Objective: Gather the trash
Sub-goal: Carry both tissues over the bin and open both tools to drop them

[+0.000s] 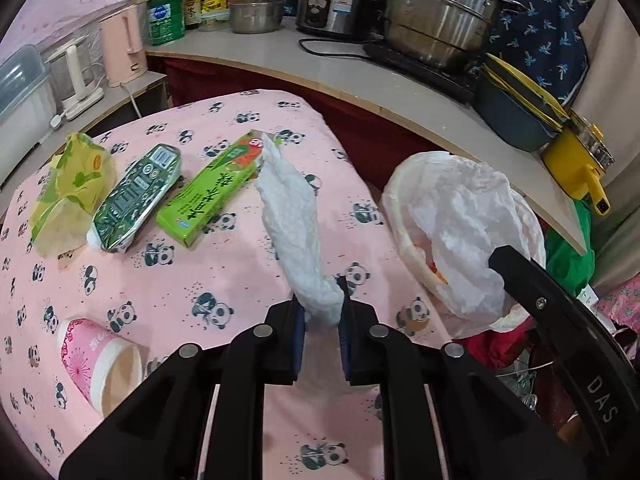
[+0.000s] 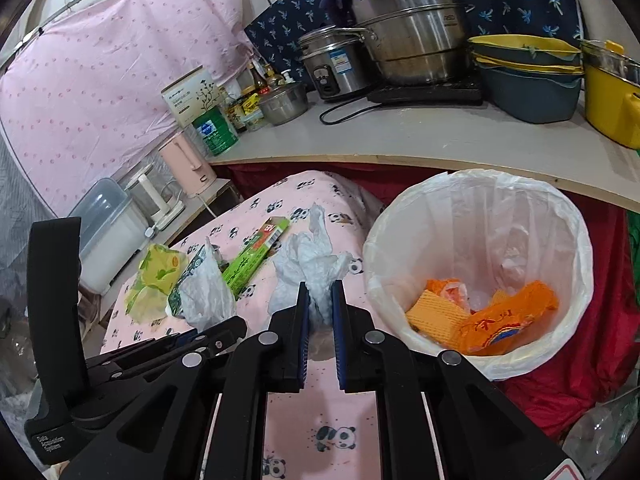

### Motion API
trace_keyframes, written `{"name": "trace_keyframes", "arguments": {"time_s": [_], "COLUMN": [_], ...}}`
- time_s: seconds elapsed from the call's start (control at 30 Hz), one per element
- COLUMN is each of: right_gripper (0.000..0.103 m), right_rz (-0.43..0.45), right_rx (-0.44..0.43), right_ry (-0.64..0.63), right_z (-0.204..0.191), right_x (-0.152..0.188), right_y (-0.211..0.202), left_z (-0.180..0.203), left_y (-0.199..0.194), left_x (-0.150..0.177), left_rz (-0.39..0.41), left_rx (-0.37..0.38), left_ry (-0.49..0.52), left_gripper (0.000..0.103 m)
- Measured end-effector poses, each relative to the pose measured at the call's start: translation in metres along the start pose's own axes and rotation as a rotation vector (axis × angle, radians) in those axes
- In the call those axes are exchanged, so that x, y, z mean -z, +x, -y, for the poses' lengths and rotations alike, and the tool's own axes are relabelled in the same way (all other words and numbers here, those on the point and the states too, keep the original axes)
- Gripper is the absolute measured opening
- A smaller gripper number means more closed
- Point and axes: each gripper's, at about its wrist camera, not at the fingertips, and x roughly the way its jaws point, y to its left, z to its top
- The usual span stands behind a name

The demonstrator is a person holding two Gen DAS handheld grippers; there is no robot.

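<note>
My left gripper (image 1: pixel 320 300) is shut on a crumpled white tissue (image 1: pixel 292 216) and holds it above the panda-print table (image 1: pixel 200 280). My right gripper (image 2: pixel 320 300) is shut on another crumpled white tissue (image 2: pixel 308 256), just left of the white-lined trash bin (image 2: pixel 480 200), which holds orange wrappers (image 2: pixel 504 324). In the left wrist view the right gripper's tissue (image 1: pixel 468 216) hangs in front of the bin. On the table lie a green carton (image 1: pixel 208 192), a dark green pouch (image 1: pixel 136 196), a yellow-green wrapper (image 1: pixel 68 192) and a pink paper cup (image 1: pixel 96 360).
A counter (image 1: pixel 340 76) behind the table carries steel pots (image 1: pixel 436 16), a rice cooker (image 1: pixel 332 0), jars, a yellow pot (image 1: pixel 576 160) and stacked basins. A pink kettle (image 1: pixel 120 48) and a plastic box stand at the left. Red cloth lies around the bin.
</note>
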Motion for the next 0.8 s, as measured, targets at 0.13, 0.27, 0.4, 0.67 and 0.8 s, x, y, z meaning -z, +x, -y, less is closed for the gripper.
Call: {"name": "trace_keyframes", "arguments": {"time_s": [0.13,0.27,0.4,0.67,0.8], "right_gripper": [0.010,0.010,0.010,0.010,0.010], "right_rz": [0.034,0.063,0.089,0.111,0.114], "right_rx": [0.038,0.079,0.119,0.179,0.196], "right_ry": [0.039,0.078,0.118,0.167,0.182], "right_z": [0.028,0.055,0.083,0.118,0.130], "right_x": [-0.006,-0.011,-0.015,-0.020,-0.021], "right_y": [-0.016,-0.030,-0.040,-0.047,-0.045], "left_z": [0.032,0.066,0.099,0.141,0.151], "left_y": [0.003,0.009,0.016,0.036,0.046], "left_x": [-0.005,-0.010,-0.014,-0.020,-0.022], "left_rz": [0.002,-0.004,0.002,-0.014,-0.028], "left_rx": [0.025,0.073,0.107,0.154,0.169], "left_ry": [0.053,0.103,0.159,0.231,0.250], "left_gripper": [0.014,0.014,0.014,0.014,0.016]}}
